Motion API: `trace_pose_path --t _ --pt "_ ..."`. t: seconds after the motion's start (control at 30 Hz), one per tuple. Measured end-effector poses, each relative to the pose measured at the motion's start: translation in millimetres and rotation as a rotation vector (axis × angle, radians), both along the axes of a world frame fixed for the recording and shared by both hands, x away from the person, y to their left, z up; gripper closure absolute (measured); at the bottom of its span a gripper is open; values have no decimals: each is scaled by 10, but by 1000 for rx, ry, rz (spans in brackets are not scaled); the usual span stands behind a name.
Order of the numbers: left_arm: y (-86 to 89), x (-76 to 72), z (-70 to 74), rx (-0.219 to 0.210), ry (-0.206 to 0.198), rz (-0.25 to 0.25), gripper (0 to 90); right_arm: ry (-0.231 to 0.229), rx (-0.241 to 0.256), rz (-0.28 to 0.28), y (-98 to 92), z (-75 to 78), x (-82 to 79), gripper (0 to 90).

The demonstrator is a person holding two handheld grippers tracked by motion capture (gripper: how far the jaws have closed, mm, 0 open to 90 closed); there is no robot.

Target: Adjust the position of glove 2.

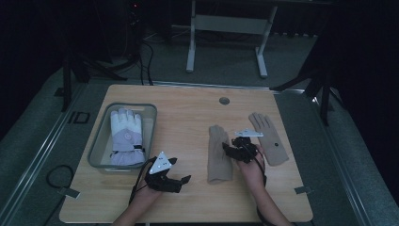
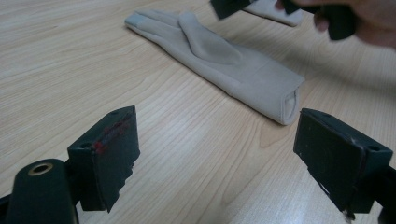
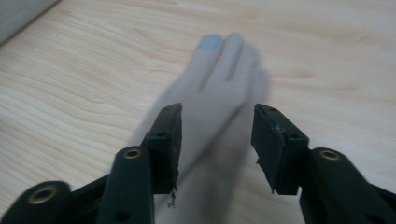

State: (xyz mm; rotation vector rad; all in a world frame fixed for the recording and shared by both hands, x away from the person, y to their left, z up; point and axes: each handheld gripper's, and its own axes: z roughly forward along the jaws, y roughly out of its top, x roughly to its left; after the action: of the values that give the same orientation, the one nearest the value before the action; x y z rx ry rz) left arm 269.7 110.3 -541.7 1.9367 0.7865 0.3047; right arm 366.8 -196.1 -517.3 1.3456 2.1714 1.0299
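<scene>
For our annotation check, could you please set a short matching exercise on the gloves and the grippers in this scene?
Things:
1. white and lilac ski glove
2. folded beige glove
3. flat beige glove
4. left gripper

Places or states:
A. open above bare wood, near the table's front edge
B. between the right gripper's open jaws
C. inside the grey bin
D. spread out at the table's right side

Pairs: 1-C, 2-B, 3-D, 4-A
</scene>
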Motion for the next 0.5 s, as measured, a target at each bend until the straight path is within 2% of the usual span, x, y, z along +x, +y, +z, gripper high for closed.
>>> trace_pose_path --t 0.03,0.1,0.23,0.3,0.5 --pt "-1 0 -3 1 0 -1 143 -7 -5 20 -63 28 8 530" --pt "-8 -1 -11 1 -2 -2 143 -27 -30 22 -153 63 11 538" --pt "-14 -4 -23 2 -7 -5 143 -60 -32 36 -327 119 19 542" --pt "-12 -4 -26 -1 -9 -6 143 -87 -41 33 -529 174 46 548" --pt "-11 -2 -33 -9 -13 -10 143 -119 -5 15 -894 252 122 549"
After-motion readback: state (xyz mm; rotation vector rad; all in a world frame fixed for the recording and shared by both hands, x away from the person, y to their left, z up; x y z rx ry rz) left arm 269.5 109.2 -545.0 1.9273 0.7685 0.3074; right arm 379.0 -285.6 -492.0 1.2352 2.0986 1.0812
